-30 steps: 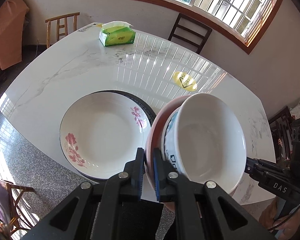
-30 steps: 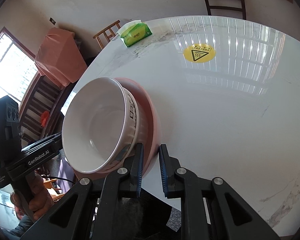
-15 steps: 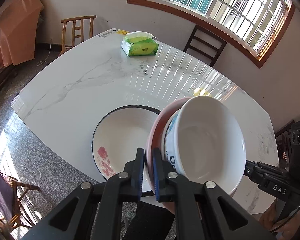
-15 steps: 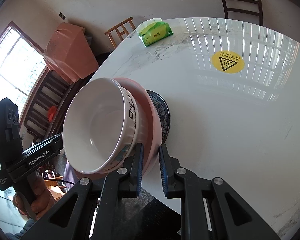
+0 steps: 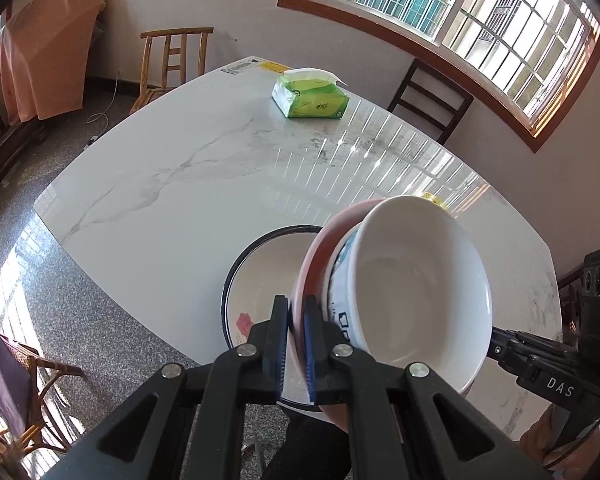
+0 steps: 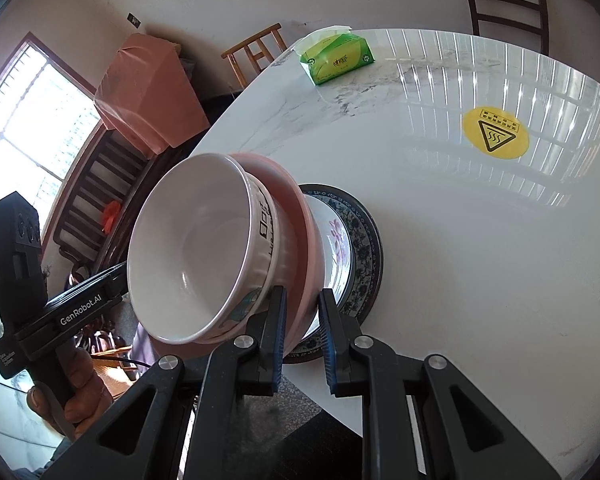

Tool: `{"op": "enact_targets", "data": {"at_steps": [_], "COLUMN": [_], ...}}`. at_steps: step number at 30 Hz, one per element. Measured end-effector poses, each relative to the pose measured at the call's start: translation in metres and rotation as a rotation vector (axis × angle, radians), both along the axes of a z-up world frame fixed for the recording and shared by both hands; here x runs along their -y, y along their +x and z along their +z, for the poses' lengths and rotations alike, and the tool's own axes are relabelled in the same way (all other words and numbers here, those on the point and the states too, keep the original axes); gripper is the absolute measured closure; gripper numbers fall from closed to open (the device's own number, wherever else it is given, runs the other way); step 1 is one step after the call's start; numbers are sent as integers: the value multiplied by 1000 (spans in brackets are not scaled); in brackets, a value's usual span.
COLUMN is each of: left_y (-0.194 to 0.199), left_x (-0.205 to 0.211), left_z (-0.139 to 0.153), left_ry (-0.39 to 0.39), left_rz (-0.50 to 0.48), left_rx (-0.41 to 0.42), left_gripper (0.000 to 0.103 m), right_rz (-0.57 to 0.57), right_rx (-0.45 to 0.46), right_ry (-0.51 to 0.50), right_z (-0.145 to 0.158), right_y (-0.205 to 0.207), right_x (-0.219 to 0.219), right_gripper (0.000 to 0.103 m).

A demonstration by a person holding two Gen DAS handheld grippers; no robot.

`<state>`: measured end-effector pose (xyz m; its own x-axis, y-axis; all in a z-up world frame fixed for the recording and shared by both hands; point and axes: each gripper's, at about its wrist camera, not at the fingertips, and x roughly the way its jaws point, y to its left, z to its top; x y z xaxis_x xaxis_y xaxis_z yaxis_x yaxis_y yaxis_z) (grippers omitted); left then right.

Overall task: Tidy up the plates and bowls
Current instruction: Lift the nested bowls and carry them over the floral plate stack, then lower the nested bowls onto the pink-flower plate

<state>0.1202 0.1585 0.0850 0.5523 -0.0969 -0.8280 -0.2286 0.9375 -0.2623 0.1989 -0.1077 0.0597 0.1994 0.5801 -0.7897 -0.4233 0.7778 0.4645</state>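
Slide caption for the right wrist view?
Right gripper clamps pink plate carrying white bowl above floral plate.

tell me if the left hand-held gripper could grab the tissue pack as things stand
Probably not. The left hand-held gripper is shut on the pink plate carrying the white bowl, and the tissue pack lies at the table's far end.
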Motion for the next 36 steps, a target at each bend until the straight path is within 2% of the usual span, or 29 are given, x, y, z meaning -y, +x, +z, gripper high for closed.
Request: {"op": "enact_targets", "data": {"at_steps": [36], "left_y": [15], "left_x": [-19], "left_z": [-36], "left_ry": [-22], "left_rz": [14], "left_rx": [-71], "left_gripper": [98], "right_rz": [4], "right_rx": [-50], "right_ry": [-19], "right_z": [-23], "right_y": [12], "right_x": [-22], "right_gripper": [85]}}
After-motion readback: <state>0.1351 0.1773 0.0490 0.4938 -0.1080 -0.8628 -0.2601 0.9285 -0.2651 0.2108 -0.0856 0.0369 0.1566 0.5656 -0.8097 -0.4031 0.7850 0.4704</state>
